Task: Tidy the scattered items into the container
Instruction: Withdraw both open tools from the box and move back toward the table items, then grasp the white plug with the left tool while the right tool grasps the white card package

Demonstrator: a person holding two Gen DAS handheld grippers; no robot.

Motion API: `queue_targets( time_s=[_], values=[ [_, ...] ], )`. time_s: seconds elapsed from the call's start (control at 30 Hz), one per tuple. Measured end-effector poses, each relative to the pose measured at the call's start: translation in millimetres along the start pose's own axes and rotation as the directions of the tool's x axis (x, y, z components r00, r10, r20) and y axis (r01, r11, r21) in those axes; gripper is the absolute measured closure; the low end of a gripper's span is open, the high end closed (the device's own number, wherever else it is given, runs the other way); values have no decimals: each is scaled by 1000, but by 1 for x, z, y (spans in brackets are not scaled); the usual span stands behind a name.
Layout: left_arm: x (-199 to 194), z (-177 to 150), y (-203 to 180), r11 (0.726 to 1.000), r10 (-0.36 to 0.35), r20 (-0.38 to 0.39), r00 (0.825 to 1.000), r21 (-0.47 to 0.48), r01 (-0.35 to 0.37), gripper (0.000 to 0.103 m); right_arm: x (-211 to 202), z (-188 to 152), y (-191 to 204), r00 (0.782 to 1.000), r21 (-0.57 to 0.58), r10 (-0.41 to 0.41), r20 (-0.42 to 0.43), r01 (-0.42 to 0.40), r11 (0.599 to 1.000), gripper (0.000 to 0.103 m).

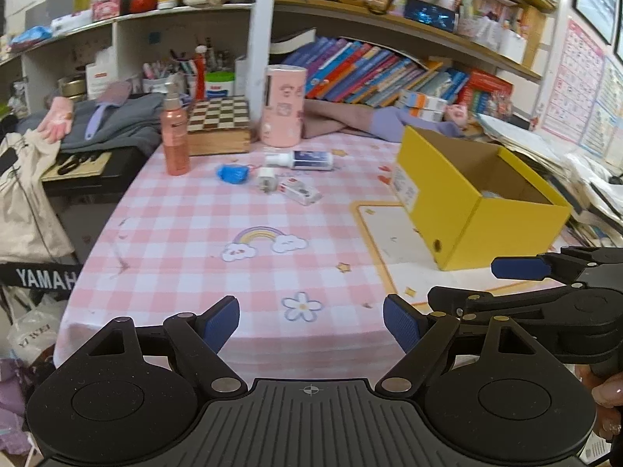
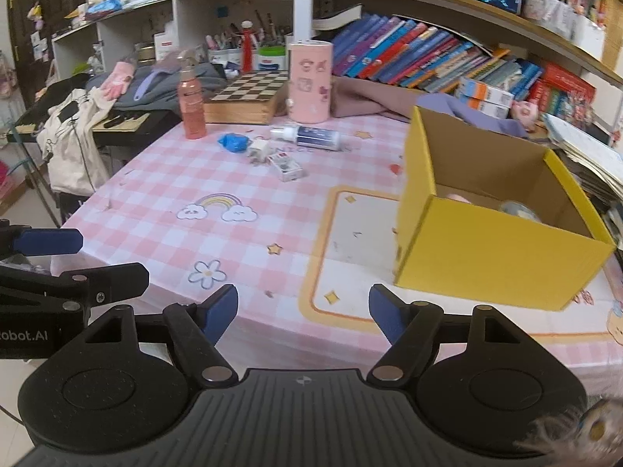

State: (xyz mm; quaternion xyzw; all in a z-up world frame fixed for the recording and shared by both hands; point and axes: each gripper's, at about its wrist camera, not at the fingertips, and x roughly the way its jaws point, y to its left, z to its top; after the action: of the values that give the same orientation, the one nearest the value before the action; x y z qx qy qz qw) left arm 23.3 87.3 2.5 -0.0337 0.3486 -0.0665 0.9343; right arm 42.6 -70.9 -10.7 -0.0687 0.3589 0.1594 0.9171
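A yellow cardboard box [image 1: 459, 210] [image 2: 494, 257] stands open on the right of the pink checked table, with some items inside. At the far middle lie a white-and-blue tube [image 1: 303, 160] [image 2: 311, 135], a blue crumpled item [image 1: 233, 174] [image 2: 233, 142], a white plug adapter [image 1: 267, 179] [image 2: 258, 151] and a small white carton [image 1: 300, 191] [image 2: 287, 167]. My left gripper [image 1: 311, 321] is open and empty over the table's near edge. My right gripper [image 2: 303, 313] is open and empty, near the box's front left corner. Each gripper shows in the other's view.
A pink pump bottle [image 1: 175, 136] [image 2: 190, 107], a chessboard box [image 1: 218, 124] [image 2: 245, 97] and a pink cylinder [image 1: 283, 105] [image 2: 310, 81] stand at the table's back. Bookshelves lie behind. A keyboard and bags sit left of the table.
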Motion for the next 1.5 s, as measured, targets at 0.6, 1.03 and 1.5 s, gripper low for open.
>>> queue_targets(
  time_s=[0.6, 1.03, 1.5],
  values=[
    [72, 56, 36, 998, 62, -15, 998, 1, -62, 20, 81, 72, -10, 1000, 22, 21, 12, -21, 1000, 32],
    [137, 92, 64, 994, 107, -20, 994, 38, -106, 21, 166, 131, -11, 995, 27, 70, -69, -68, 997, 44],
    [181, 106, 84, 991, 129, -72, 989, 33, -126, 21, 261, 163, 0, 970, -15, 99, -220, -105, 994, 48]
  ],
)
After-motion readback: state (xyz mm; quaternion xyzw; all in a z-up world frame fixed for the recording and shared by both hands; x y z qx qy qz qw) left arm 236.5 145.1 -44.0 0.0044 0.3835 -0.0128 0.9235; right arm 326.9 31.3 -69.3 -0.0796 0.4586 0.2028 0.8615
